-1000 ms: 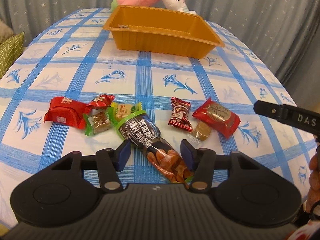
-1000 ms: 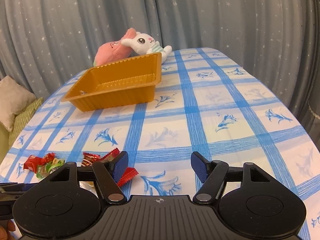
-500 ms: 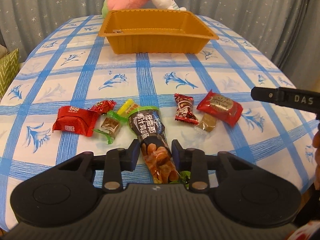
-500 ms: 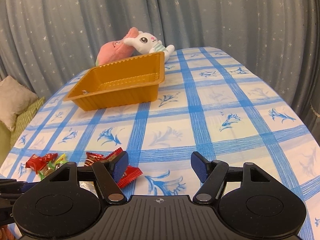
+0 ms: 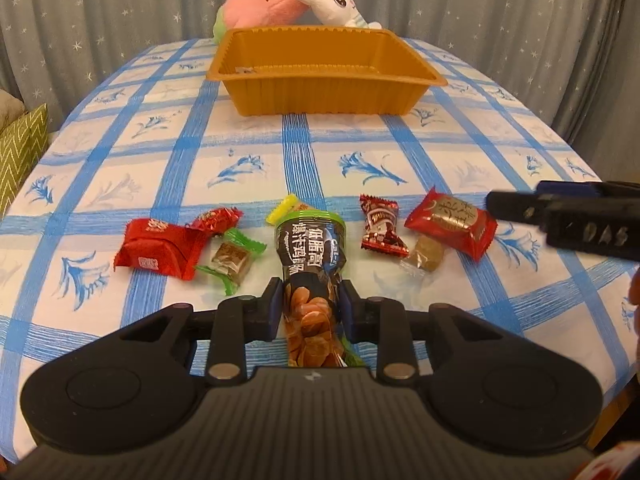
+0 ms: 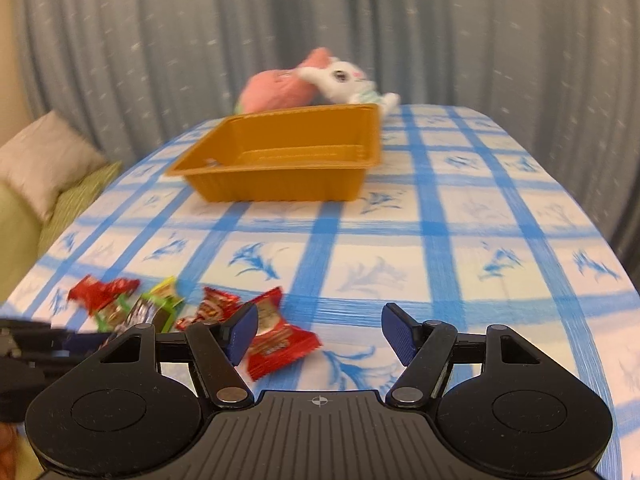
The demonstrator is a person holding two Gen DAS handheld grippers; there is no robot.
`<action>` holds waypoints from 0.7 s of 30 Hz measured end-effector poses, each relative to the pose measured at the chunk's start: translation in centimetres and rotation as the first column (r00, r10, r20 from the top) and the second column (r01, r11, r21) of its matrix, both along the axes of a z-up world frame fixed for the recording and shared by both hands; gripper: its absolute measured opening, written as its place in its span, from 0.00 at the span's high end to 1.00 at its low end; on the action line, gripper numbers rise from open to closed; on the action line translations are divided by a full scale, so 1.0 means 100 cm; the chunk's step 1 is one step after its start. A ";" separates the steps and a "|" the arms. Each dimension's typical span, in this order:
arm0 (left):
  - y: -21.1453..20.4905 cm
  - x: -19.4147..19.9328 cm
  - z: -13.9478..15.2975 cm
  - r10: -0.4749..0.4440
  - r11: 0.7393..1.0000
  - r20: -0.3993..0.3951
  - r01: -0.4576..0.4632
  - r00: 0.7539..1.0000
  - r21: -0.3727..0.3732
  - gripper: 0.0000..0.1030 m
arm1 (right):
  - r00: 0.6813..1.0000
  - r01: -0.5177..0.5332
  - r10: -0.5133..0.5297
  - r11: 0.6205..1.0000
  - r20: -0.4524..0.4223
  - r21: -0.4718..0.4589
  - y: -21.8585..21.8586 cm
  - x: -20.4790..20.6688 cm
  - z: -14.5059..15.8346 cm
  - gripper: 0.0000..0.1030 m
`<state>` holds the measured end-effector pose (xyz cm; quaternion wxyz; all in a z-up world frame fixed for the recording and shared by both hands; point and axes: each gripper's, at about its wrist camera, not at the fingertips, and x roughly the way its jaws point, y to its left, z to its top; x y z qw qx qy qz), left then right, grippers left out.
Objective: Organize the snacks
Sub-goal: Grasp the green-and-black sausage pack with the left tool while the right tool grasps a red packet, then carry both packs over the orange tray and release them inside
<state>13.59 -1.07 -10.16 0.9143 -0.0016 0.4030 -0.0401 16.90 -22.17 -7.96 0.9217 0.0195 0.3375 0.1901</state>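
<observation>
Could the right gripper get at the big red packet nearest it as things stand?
Probably yes. The right gripper is open with nothing between its fingers, and the red packet lies flat on the tablecloth just beside its left finger, uncovered. The left gripper, closing on the long dark snack pack, sits well aside.

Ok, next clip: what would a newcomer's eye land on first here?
Probably the long dark snack pack at the front of the checked table, with the left gripper jaws closing on it. Then the empty orange tray further back, and small red candies scattered beside the pack.
</observation>
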 end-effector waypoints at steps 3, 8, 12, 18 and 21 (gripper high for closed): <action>0.001 -0.002 0.006 -0.002 1.000 0.018 0.002 1.000 -0.006 0.74 | 0.996 -0.088 0.090 0.994 0.020 -0.067 0.015 0.004 -0.003 0.33; 0.005 0.000 0.010 0.004 1.000 0.032 -0.004 0.999 -0.016 0.74 | 0.983 -0.181 0.185 0.973 0.013 -0.146 0.032 0.014 -0.014 0.39; 0.007 0.002 0.009 0.009 1.000 0.030 -0.009 1.000 -0.025 0.74 | 0.973 -0.228 0.229 0.957 -0.016 -0.182 0.040 0.019 -0.025 0.50; 0.007 0.003 0.007 0.007 0.999 0.026 -0.006 1.000 -0.038 0.74 | 0.969 -0.247 0.245 0.949 -0.033 -0.198 0.046 0.022 -0.031 0.65; 0.007 0.003 0.008 0.006 0.999 0.029 -0.005 1.000 -0.038 0.74 | 0.971 -0.240 0.238 0.951 -0.035 -0.195 0.047 0.022 -0.030 0.70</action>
